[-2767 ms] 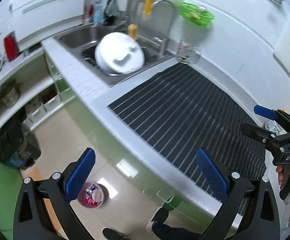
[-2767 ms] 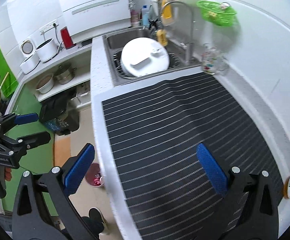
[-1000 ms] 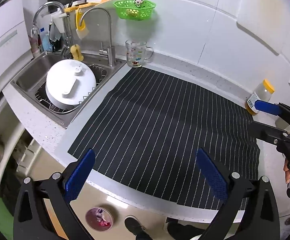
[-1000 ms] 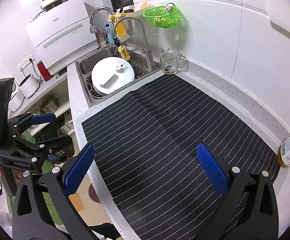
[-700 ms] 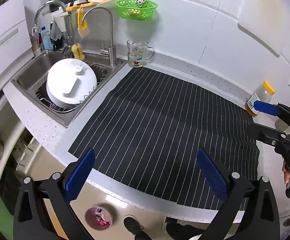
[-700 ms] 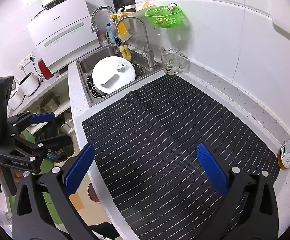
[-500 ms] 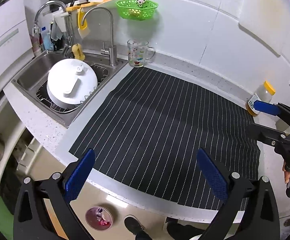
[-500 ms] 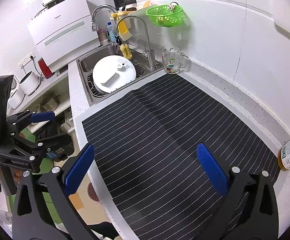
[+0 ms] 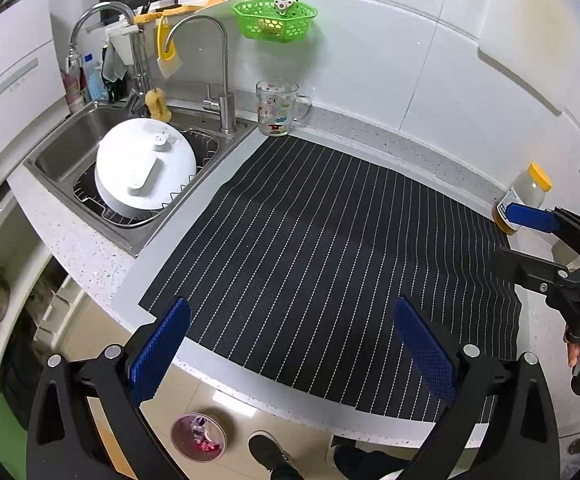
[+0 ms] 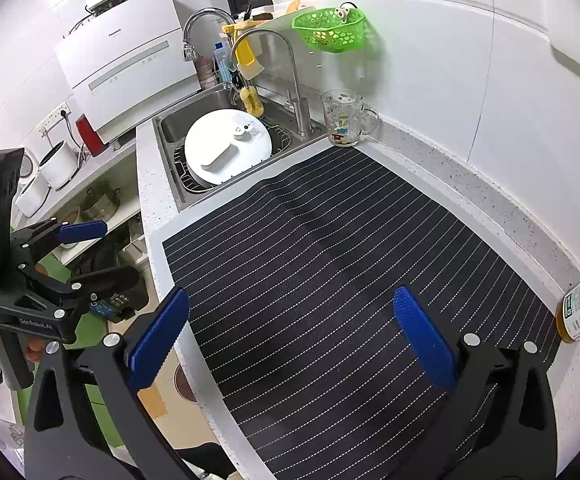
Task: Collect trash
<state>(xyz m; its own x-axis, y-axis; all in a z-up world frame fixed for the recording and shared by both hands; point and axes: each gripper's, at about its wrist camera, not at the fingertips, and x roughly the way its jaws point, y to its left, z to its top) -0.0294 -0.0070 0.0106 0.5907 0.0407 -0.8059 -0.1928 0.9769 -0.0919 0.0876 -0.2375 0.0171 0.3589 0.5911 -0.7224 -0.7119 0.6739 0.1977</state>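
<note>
A black striped mat (image 9: 329, 240) covers the counter; no loose trash shows on it. A small round bin (image 9: 198, 436) with scraps inside stands on the floor below the counter edge; its rim also shows in the right wrist view (image 10: 182, 384). My left gripper (image 9: 290, 348) is open and empty above the counter's front edge. My right gripper (image 10: 290, 332) is open and empty above the mat. It also shows in the left wrist view (image 9: 525, 240) at the right. The left gripper shows in the right wrist view (image 10: 90, 252) at the left.
A yellow-lidded jar (image 9: 523, 196) stands at the mat's far right by the wall. A printed glass mug (image 9: 280, 108) stands beside the sink (image 9: 62, 148), which holds a white lid (image 9: 144, 170) on a rack. A green basket (image 9: 276, 20) hangs on the wall. Shelves with pots sit at the left.
Both views swung up from the floor side to face the counter and wall since 2.8 s ago. Over the last second they have barely shifted. Both grippers stay open.
</note>
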